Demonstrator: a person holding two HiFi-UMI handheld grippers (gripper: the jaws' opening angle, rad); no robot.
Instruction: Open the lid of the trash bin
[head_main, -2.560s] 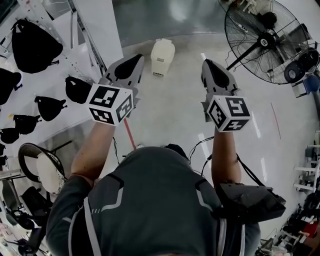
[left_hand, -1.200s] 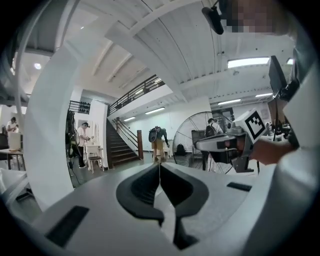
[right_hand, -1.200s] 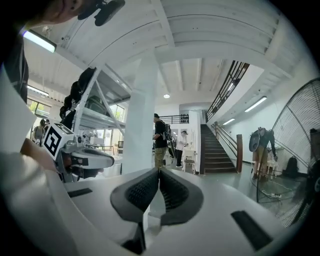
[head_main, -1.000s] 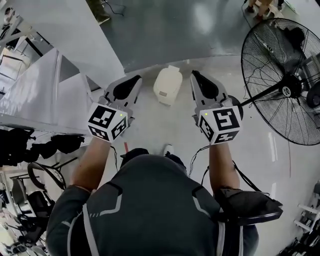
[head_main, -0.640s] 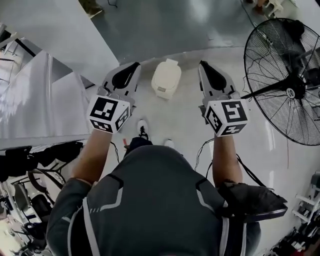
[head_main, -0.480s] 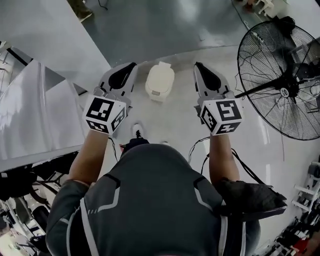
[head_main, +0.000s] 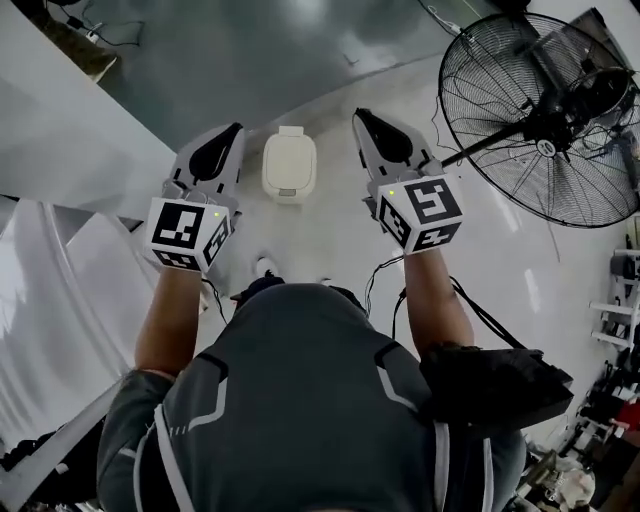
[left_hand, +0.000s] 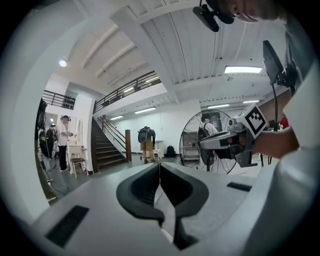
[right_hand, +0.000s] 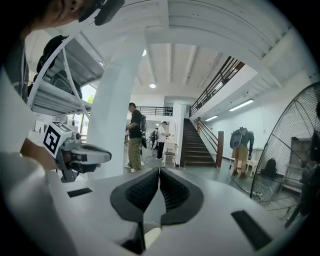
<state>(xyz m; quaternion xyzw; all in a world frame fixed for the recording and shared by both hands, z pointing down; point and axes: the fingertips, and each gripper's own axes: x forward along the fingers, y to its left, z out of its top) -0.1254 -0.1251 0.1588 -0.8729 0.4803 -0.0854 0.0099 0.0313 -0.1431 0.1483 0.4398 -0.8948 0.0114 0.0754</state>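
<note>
Below, trash bin seen top-only, lid down, left gripper, right gripper, jaws together, empty

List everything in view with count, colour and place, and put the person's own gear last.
trash bin: one, cream, on the floor between the two grippers, lid down.
fan: one, black, large, on the floor at the right.
staircase: one, dark, at the far side of the hall.
column: one, white, left of the staircase.
bystanders: at least three, far off near the staircase.
pouch: one, black, at the person's right hip.
left gripper: one, grey with black pads, left of the bin, jaws together, empty.
right gripper: one, grey with black pads, right of the bin, jaws together, empty.
</note>
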